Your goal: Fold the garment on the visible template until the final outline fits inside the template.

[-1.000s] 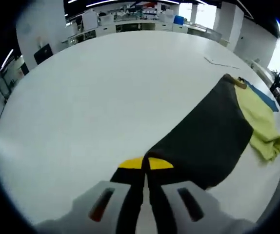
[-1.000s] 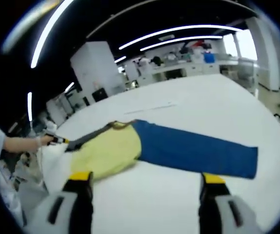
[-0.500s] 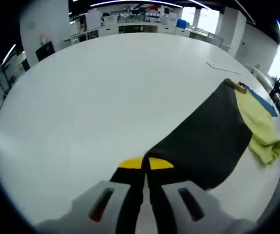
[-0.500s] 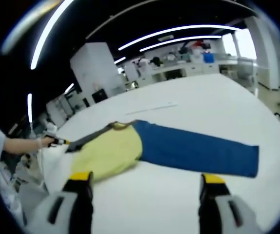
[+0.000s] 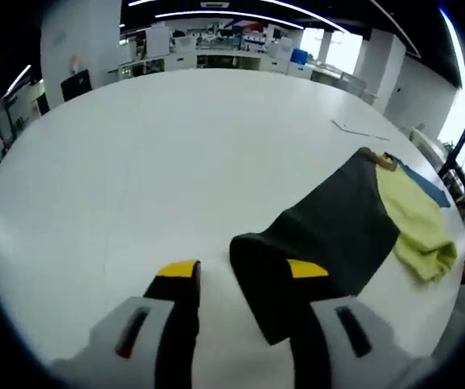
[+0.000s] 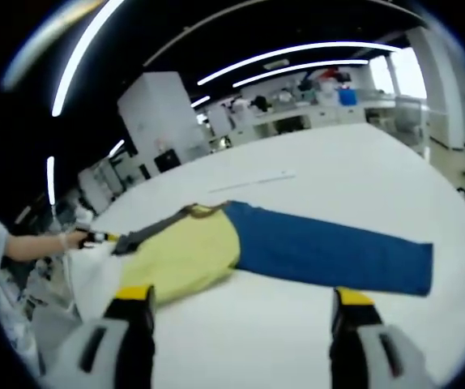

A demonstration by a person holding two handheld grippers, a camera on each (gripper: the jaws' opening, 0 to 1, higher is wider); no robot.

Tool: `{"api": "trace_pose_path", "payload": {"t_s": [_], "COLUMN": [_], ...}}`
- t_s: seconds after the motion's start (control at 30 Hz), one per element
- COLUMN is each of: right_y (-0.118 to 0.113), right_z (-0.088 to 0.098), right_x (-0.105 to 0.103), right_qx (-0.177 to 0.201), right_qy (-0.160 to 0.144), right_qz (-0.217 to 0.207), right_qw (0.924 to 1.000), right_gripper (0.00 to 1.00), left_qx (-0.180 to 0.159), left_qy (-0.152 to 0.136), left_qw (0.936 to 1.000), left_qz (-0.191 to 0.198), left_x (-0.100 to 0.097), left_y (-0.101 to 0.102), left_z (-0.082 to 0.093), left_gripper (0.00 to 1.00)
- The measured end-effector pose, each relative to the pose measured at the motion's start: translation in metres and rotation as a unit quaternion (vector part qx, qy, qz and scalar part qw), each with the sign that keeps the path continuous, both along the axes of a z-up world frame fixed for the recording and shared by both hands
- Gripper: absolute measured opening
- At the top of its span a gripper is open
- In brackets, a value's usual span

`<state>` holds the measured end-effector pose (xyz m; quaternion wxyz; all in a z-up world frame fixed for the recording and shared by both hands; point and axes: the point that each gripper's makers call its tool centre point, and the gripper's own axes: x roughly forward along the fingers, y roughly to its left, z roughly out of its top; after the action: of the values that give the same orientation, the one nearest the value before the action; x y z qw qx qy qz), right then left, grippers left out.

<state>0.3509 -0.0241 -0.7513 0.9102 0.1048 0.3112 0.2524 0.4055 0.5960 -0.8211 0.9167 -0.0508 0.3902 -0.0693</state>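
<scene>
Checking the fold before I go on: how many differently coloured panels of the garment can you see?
3. The dark panel lies nearest the open left gripper, the yellow panel in the middle, the blue panel ahead of the open right gripper. Others may be folded under.

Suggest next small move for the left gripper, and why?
Probably draw the left gripper back, clear of the dark sleeve. Its jaws stand apart with the sleeve end lying flat on the white table between them, so nothing is gripped. The right gripper hangs open above the table.
</scene>
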Motion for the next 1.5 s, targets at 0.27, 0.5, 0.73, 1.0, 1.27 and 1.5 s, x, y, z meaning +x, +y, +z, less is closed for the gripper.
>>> {"api": "trace_pose_path", "payload": {"t_s": [0.27, 0.5, 0.73, 1.0, 1.27, 1.5], "right_y": [0.006, 0.012, 0.014, 0.010, 0.013, 0.013], "right_z": [0.001, 0.000, 0.001, 0.000, 0.000, -0.003], "right_x": [-0.002, -0.002, -0.001, -0.003, -0.005, -0.005], "right_qx": [0.006, 0.010, 0.010, 0.010, 0.012, 0.008], "right_qy": [-0.002, -0.002, -0.002, 0.000, 0.003, 0.008], "right_qz": [0.005, 0.008, 0.008, 0.004, 0.004, 0.007], "right_qw": [1.0000, 0.9999, 0.9999, 0.9999, 0.9999, 0.9999], "right_gripper": [0.90, 0.90, 0.90, 0.90, 0.90, 0.89], "left_qx": [-0.013, 0.011, 0.017, 0.020, 0.013, 0.030], "left_qy": [-0.005, 0.002, -0.002, -0.001, 0.005, 0.000], "left_qw": [0.9999, 0.9999, 0.9997, 0.9995, 0.9998, 0.9994], "left_qz": [0.006, 0.013, 0.017, 0.026, 0.016, 0.015], "left_x": [-0.025, -0.036, -0.041, -0.040, -0.042, -0.042], "left_y": [-0.012, -0.007, -0.015, -0.014, -0.014, -0.005], "left_z": [-0.001, -0.010, -0.012, -0.014, -0.013, 0.005], "left_gripper": [0.36, 0.25, 0.16, 0.05, 0.00, 0.00]}}
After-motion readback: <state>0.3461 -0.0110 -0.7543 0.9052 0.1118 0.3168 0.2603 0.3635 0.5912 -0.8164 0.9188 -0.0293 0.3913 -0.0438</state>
